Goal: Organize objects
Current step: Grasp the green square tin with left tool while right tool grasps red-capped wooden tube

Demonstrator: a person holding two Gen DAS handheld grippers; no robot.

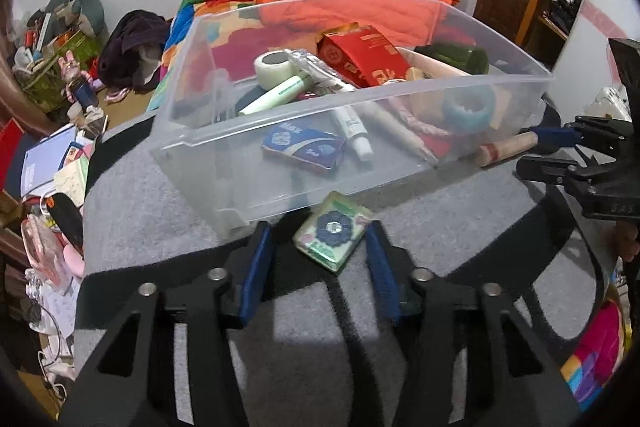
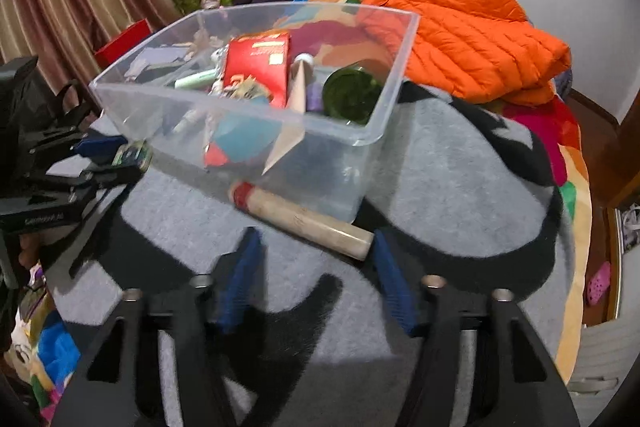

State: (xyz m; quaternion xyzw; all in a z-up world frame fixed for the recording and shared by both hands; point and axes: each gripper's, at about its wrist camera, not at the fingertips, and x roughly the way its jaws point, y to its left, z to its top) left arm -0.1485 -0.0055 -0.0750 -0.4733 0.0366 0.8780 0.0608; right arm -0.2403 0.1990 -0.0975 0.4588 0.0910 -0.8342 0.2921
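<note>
beside the clear plastic bin (image 1: 224,115), my left gripper (image 1: 320,251) spread wide around a small green flower-print packet (image 1: 333,231). right gripper (image 2: 316,251) wide too, lining up the wooden rolling pin (image 2: 300,215) for binning.

Orange jacket (image 2: 472,39), red box (image 1: 360,55), grey-and-black patterned blanket (image 2: 440,167).

Even, moderately bright indoor light, apparently from overhead. Soft shadows under bin (image 1: 224,131) and gripper fingers (image 1: 256,267) on grey mat (image 2: 440,187). Faint glare on clear bin walls. Strong fisheye bending, dark vignette at corners. Slight blur throughout, more at edges.
</note>
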